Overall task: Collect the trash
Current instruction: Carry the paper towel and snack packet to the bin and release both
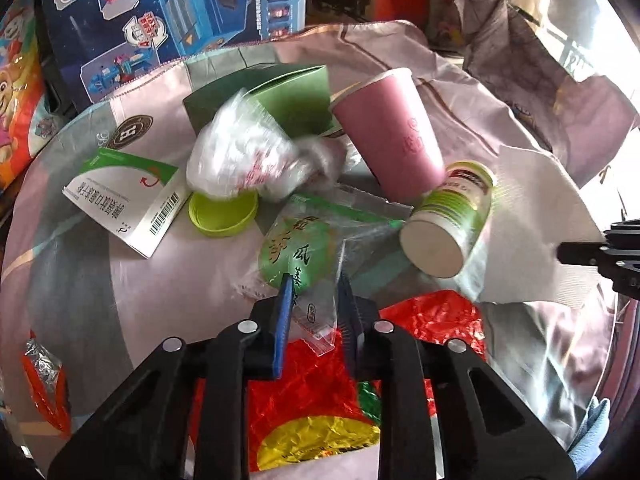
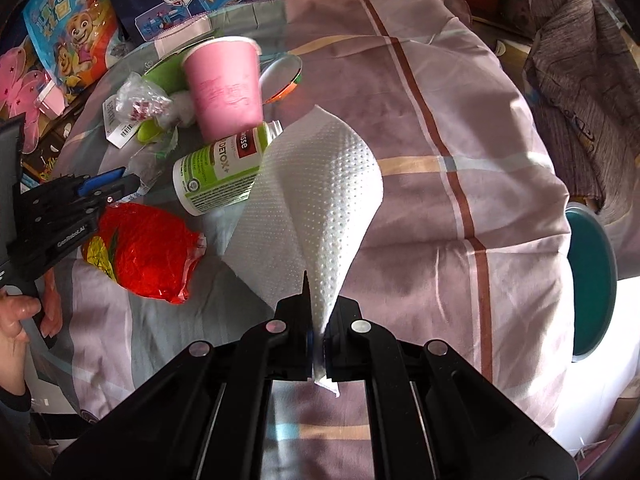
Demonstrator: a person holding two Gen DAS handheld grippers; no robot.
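My left gripper (image 1: 315, 296) is shut on a corner of a clear plastic bag (image 1: 304, 248) with a green label; the film is bunched between its blue pads (image 1: 285, 300). My right gripper (image 2: 316, 320) is shut on a white paper towel (image 2: 316, 184), which fans out ahead of it above the sheet. Beside the towel lies a white bottle (image 2: 220, 172) with a green label, on its side. A pink paper cup (image 1: 392, 136) leans behind the bottle. A red foil wrapper (image 1: 320, 380) lies under the left gripper.
On the pink checked bedsheet (image 2: 440, 120) also lie a green lid (image 1: 224, 216), a white-and-green medicine box (image 1: 124, 204), crumpled clear film (image 1: 248, 152) and a green carton (image 1: 288, 96). Toy boxes (image 1: 160, 12) stand behind. A teal round object (image 2: 592, 280) sits off the right edge.
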